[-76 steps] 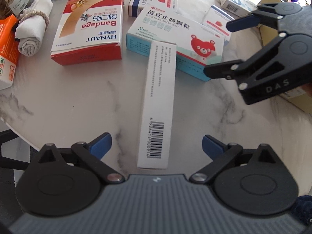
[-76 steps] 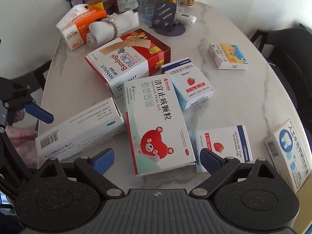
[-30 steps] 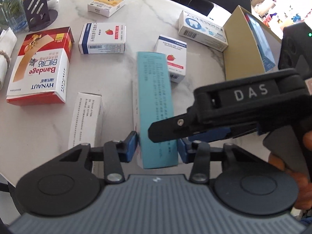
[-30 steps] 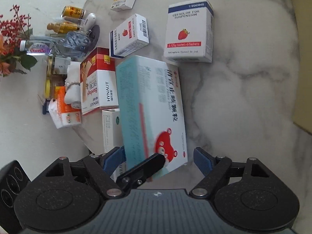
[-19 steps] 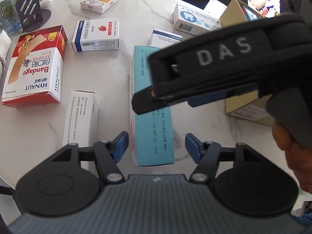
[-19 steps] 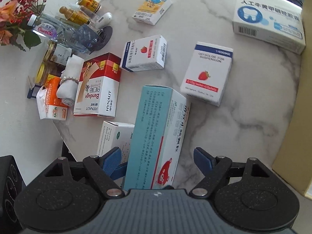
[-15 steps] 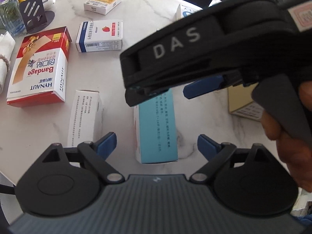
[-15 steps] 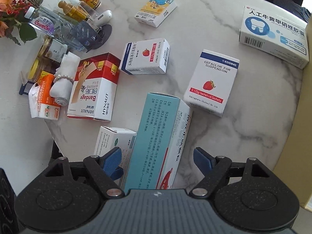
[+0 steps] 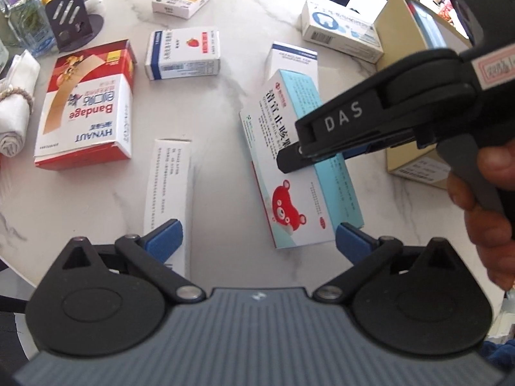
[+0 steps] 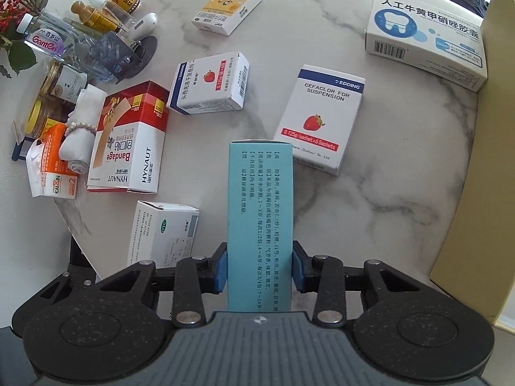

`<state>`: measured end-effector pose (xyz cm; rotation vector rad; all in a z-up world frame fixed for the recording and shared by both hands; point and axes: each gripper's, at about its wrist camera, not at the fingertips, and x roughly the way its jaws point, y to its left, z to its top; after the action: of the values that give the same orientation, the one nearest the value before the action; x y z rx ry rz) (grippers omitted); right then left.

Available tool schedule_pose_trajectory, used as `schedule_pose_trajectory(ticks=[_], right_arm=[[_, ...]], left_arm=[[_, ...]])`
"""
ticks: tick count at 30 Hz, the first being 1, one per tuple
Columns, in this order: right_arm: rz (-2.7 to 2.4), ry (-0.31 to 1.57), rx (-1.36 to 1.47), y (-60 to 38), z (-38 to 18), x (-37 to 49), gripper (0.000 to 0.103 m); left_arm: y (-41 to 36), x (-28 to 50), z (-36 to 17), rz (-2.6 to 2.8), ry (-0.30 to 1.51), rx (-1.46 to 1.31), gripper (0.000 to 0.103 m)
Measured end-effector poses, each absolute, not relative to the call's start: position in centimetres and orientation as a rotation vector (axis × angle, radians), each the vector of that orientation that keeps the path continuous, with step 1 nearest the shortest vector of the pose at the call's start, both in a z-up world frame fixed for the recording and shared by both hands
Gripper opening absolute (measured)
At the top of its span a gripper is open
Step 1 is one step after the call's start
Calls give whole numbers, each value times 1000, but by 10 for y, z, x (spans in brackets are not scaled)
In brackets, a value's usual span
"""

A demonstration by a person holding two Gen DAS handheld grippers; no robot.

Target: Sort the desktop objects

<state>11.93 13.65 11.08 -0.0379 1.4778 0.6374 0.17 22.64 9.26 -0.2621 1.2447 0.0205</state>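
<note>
Teal bear box (image 10: 260,222) sits clamped in the right gripper (image 10: 260,268) mid-frame; the left gripper (image 9: 257,236), lower frame, gapes empty.

My grippers (image 10: 260,272) are black with blue pads (image 9: 163,240), silver screws, white "DAS" letters (image 9: 343,115); my hand (image 9: 486,209) is brown.

on the table (image 10: 402,167), the bear box (image 10: 260,222) stands between the pads of the right gripper (image 10: 260,270). the bandage box (image 10: 128,138) lies to its left, the strawberry box (image 10: 318,122) just behind it, the tooth box (image 10: 425,45) farther back beside the carton (image 10: 473,167).
</note>
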Motion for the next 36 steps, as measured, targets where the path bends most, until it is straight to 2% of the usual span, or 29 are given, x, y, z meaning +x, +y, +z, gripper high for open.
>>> schedule_pose_trajectory(ticks=[9,20,36], right_arm=[[622,1441,22,105,131,128,41],[640,1312,188,61,186,140,41],[622,1136,398,-25,238,162,41]], left_arm=[[202,20,116,-55,1229,-172,103],[175,34,158,-95,1157,-127,103],[148,47,192,-60,1085,-109,103]])
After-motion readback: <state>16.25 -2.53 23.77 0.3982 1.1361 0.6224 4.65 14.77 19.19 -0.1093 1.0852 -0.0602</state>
